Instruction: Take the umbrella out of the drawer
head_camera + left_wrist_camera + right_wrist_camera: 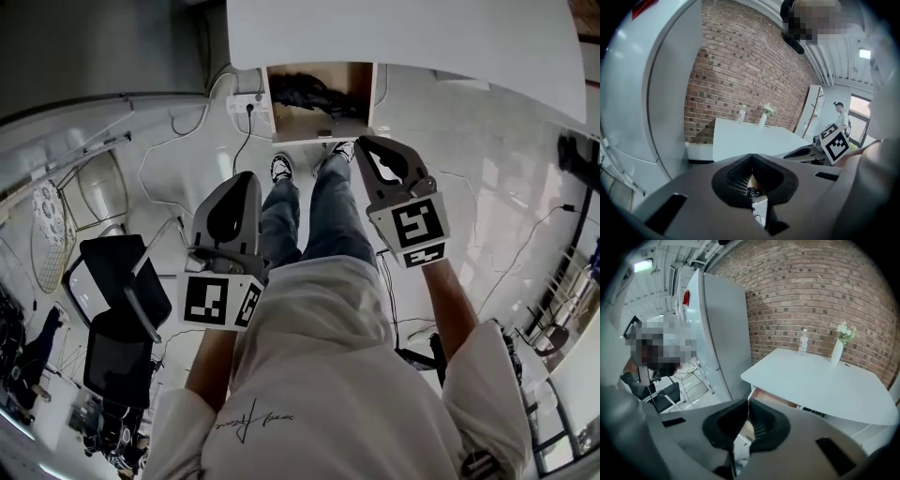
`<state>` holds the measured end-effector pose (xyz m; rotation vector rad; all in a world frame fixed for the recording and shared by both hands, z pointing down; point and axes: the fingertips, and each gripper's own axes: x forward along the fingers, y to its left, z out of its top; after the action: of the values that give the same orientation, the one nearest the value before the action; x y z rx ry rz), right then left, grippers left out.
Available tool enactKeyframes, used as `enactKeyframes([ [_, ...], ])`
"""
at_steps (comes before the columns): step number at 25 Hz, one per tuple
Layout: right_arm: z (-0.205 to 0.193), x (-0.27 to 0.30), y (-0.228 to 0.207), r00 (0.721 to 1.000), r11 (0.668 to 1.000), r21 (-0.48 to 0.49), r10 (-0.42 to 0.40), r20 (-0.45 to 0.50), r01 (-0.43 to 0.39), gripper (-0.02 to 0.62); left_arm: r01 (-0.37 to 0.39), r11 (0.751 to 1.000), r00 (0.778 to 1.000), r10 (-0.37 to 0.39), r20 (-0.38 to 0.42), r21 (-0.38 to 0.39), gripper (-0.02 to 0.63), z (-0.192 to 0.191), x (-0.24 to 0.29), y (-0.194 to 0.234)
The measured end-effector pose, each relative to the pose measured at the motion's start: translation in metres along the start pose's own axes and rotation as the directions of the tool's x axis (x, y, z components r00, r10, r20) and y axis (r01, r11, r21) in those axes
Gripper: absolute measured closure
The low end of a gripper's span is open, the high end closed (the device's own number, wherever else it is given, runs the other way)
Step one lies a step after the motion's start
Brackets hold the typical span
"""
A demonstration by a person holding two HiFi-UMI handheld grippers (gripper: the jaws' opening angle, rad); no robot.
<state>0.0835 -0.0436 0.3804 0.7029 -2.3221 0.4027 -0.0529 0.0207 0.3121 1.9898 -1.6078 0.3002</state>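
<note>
One black folded umbrella [305, 92] lying along the far side of the open wooden drawer [323, 128], drawer jutting from under the white table [403, 37], left gripper [248, 178] and right gripper [362, 142] held above the floor near the drawer's front, both with jaws pressed together and empty, legs in blue jeans [319, 211] between them

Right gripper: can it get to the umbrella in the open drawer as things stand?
Probably yes. The drawer is open, the umbrella lies exposed, and nothing stands between it and the right gripper. Its jaws are shut and must open first.
</note>
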Motion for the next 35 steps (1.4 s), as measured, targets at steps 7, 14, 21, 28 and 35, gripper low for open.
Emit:
enactKeyframes([
  [7,-0.02,0.031,-0.013,0.999,0.999,-0.031,0.02,-0.04,-0.022,0.578,-0.059,0.998,0.998,0.059,-0.01,-0.007,0.589,-0.012,0.019,0.01],
  [14,-0.042,0.061,-0.026,0.997,0.999,-0.043,0.031,-0.067,-0.033,0.578,-0.089,0.996,0.995,0.088,-0.038,-0.03,0.589,-0.035,0.031,0.02],
  [21,-0.063,0.085,-0.026,0.994,0.997,-0.053,0.056,-0.091,-0.061,0.578,-0.113,0.992,0.991,0.109,-0.077,-0.053,0.589,-0.059,0.041,0.028],
  [28,-0.077,0.106,-0.027,0.992,0.994,-0.074,0.074,-0.106,-0.082,0.578,-0.115,0.992,0.989,0.108,-0.103,-0.059,0.589,-0.075,0.052,0.033],
  [35,-0.093,0.125,-0.032,0.988,0.993,-0.073,0.086,-0.131,-0.096,0.578,-0.116,0.991,0.986,0.107,-0.126,-0.067,0.589,-0.089,0.064,0.038],
])
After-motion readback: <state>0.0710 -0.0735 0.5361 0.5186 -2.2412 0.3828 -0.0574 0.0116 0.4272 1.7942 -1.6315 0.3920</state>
